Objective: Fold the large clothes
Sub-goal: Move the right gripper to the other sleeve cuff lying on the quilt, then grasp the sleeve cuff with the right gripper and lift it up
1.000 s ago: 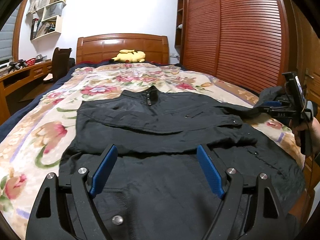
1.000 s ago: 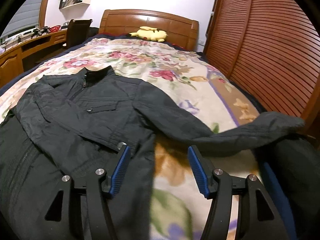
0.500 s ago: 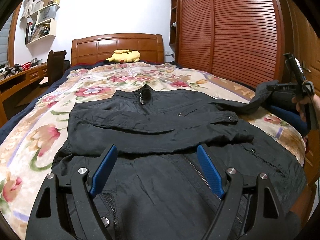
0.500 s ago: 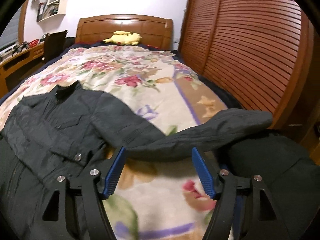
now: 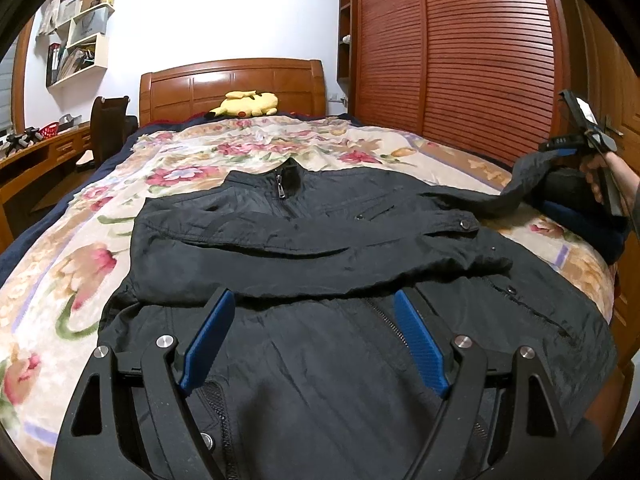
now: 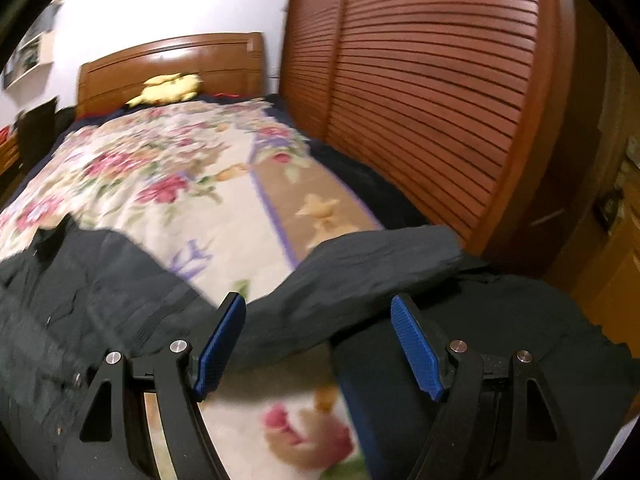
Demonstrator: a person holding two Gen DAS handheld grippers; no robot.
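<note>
From your left wrist view, your left gripper (image 5: 314,336) hangs over the lower front of the jacket (image 5: 320,248), its jaws wide apart with nothing between the blue pads (image 5: 208,336). The jacket lies spread on the bed (image 5: 52,264), collar toward the headboard (image 5: 232,80), zip closed at the neck. One sleeve is folded across the chest. The other sleeve (image 5: 516,184) stretches out to the right edge of the bed, its cuff raised up by your right gripper (image 5: 560,148), with your right hand (image 5: 600,172) behind it. From here you cannot tell whether that gripper touches the cuff. A yellow plush (image 5: 246,104) lies at the headboard, and a slatted wardrobe (image 5: 460,52) stands along the right.

From your right wrist view, which is blurred, your right gripper (image 6: 320,340) has just been opening and its jaws stand wide. The sleeve (image 6: 360,276) runs across just ahead of the pads (image 6: 416,344), partly between them, but neither pad presses on it. The jacket's body (image 6: 60,280) lies at the left on the bed (image 6: 224,208). A dark cloth (image 6: 500,352) lies under the right finger.
</note>
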